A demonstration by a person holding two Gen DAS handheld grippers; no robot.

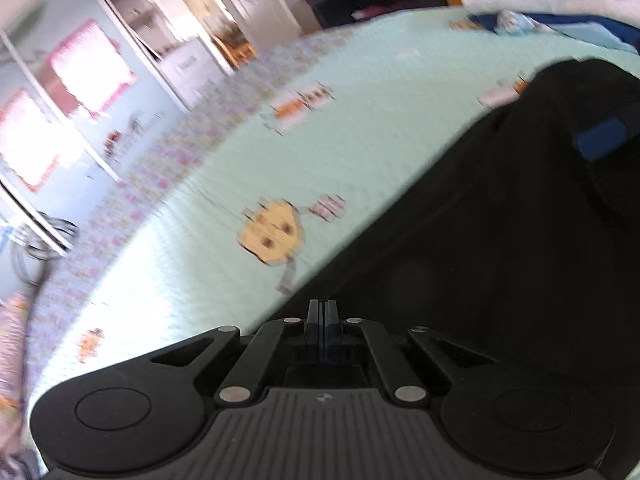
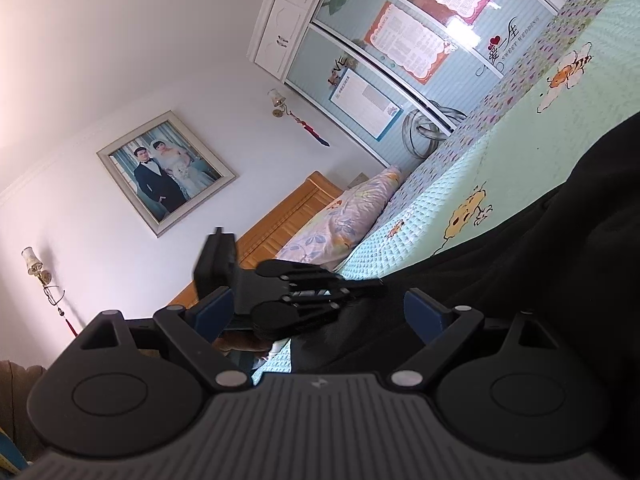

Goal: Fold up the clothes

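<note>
Two hand-held grippers over the bed [image 1: 360, 80] — the left hand-held gripper [image 1: 321, 310] pinched closed at the black garment's [image 1: 500, 240] edge, the right hand-held gripper [image 2: 316, 312] spread wide, gripping nothing.

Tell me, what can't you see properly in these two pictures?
- Black garment: what kind it is is unclear; both views cut it off at the edges.
- Left gripper: jaws shut at the garment's edge; in the left wrist view, black on black hides whether cloth is pinched.
- Bedsheet prints: blurred in the left wrist view.
- Folded pile: cut off by the top right edge there.
- Right gripper: open, empty.
</note>
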